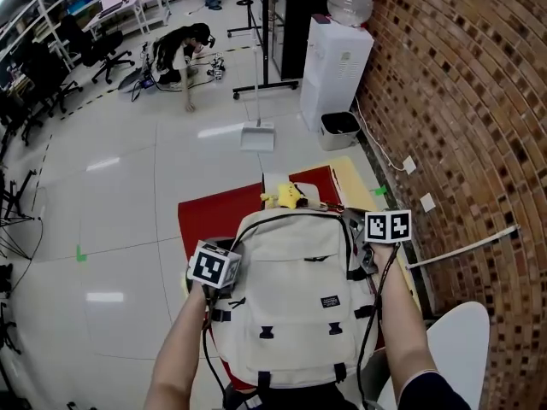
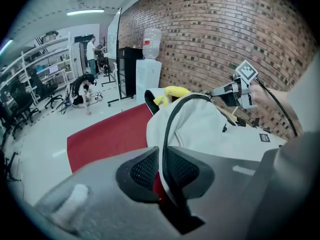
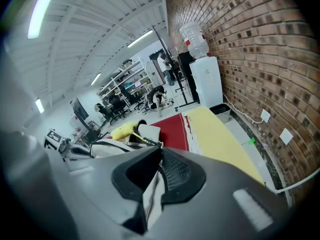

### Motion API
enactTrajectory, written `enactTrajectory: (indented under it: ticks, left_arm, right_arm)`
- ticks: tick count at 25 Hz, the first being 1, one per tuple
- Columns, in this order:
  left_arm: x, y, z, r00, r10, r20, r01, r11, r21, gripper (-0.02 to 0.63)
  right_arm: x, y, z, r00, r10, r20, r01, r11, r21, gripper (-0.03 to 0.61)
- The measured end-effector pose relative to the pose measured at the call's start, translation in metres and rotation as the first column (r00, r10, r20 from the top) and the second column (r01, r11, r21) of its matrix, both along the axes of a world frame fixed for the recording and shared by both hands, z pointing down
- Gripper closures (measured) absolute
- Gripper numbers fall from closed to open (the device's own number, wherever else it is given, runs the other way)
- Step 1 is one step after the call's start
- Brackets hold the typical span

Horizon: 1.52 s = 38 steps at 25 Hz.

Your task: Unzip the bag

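Left tongs [image 2: 164, 168]: closed on the left shoulder of the bag [image 1: 295, 297]. The pads pinch its cream cloth, and the black zipper line [image 2: 168, 129] runs up between them. I judge this to be a brace that keeps the cloth taut so the zip can run freely.

Bag's place: it lies flat, front pocket up, on the red-covered counter [image 1: 209, 216]. Its top points away from the person, and there is one pair of tongs at each upper side.

Yellow toy [image 1: 289, 196]: it sits at the far end of the bag, touching or just past its top edge. Whether it rests in the bag or behind it I cannot tell.

Right tongs [image 3: 156, 174]: almost together at the bag's upper right corner, nipping a pale strip [image 3: 151, 194]. Since it sits on the zip line, I take the strip for the puller's tab, held to draw the slider along.

Hard to make out: the slider shows in no view, so the pale strip cannot be identified for certain. How much of the zip is already undone is also unclear.

Cut off: the bag's near end runs under the bottom edge of the head view, between the person's arms.

Hidden: the right tongs' own body blocks most of the bag in its view.
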State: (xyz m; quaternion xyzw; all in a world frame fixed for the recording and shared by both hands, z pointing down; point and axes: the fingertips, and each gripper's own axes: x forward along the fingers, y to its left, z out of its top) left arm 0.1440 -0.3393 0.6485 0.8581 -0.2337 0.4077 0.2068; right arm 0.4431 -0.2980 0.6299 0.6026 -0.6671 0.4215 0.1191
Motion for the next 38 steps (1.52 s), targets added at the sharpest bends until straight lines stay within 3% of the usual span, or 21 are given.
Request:
enactTrajectory:
  ticks: [4,6,8,12,17,20,25,38]
  left_arm:
    - [0.002,0.003,0.0,1.0,0.024,0.014,-0.024,1.0,0.006,0.557]
    - [0.006,0.0,-0.008,0.995,0.075,0.064,-0.08,0.994,0.079,0.548]
    - [0.014,-0.011,-0.022,0.988,0.115,0.108,-0.133,0.975,0.18,0.5]
    - [0.059,-0.024,-0.055,0.982,0.176,0.065,-0.188,0.938,0.292,0.491]
    - [0.132,-0.024,-0.048,0.936,0.322,0.139,-0.351,0.876,0.331,0.489]
    - [0.144,-0.023,-0.023,0.905,0.369,0.212,-0.419,0.86,0.292,0.491]
    - [0.136,-0.028,-0.018,0.916,0.356,0.187,-0.393,0.891,0.228,0.543]
    - [0.129,-0.042,-0.032,0.947,0.303,0.103,-0.319,0.922,0.22,0.548]
  right_arm:
    - [0.008,0.01,0.004,0.999,0.03,0.017,-0.03,1.0,0.004,0.552]
    - [0.007,0.012,-0.001,1.0,0.025,0.012,-0.025,1.0,0.018,0.554]
    - [0.003,0.009,-0.011,1.0,0.002,-0.004,-0.002,0.999,0.038,0.555]
    - [-0.002,0.007,-0.021,1.0,-0.028,-0.015,0.029,0.998,0.051,0.555]
    - [-0.002,0.009,-0.026,1.0,-0.019,0.019,0.018,0.997,0.069,0.555]
    - [-0.003,0.009,-0.026,0.999,-0.021,0.03,0.019,0.997,0.074,0.555]
    - [0.001,0.015,-0.014,0.999,-0.022,-0.033,0.024,0.999,0.034,0.554]
    - [0.0,0.079,0.01,1.0,0.021,0.0,-0.021,0.998,-0.052,0.554]
